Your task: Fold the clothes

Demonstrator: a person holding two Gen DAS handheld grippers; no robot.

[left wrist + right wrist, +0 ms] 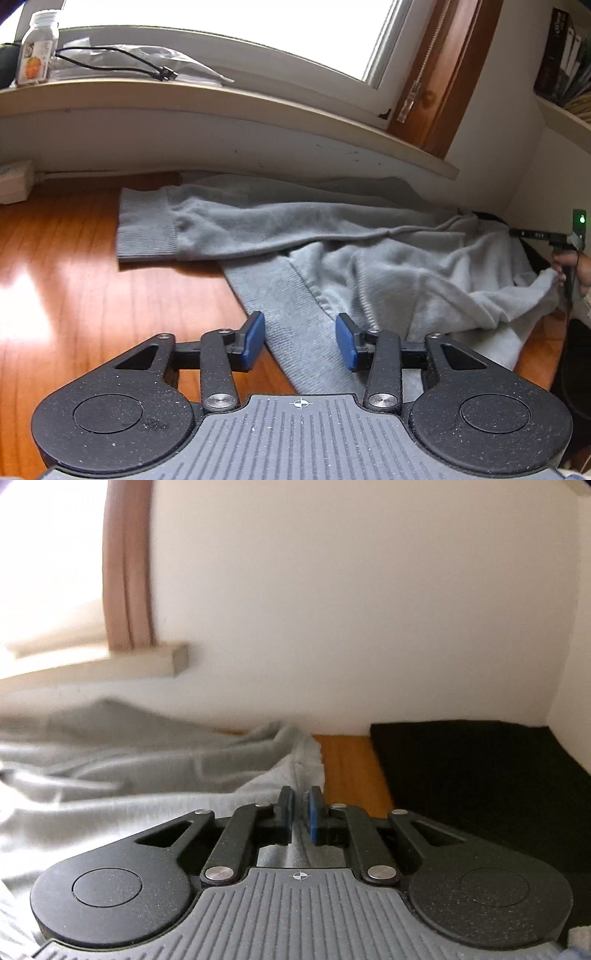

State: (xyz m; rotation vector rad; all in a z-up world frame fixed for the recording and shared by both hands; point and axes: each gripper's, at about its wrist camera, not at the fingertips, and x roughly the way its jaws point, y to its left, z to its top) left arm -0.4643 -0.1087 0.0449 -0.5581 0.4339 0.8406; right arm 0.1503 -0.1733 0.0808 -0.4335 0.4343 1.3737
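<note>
A light grey sweater [388, 258] lies crumpled on the wooden table [74, 277], one sleeve with its ribbed cuff [147, 229] stretched to the left. My left gripper [300, 332] is open, its blue pads [255, 341] on either side of the ribbed hem [280, 306] without pressing it. At the far right of this view my right gripper [561, 275], held by a hand [581, 266], pinches a raised corner of the sweater. In the right wrist view the right gripper [302, 805] is shut on an edge of the grey sweater [147, 775].
A windowsill [221, 96] above the table holds a small bottle [37, 48] and a black cable [122, 62]. A white power strip [14, 181] lies at the back left. A black mat [480, 775] lies to the right of the sweater by the white wall [369, 609].
</note>
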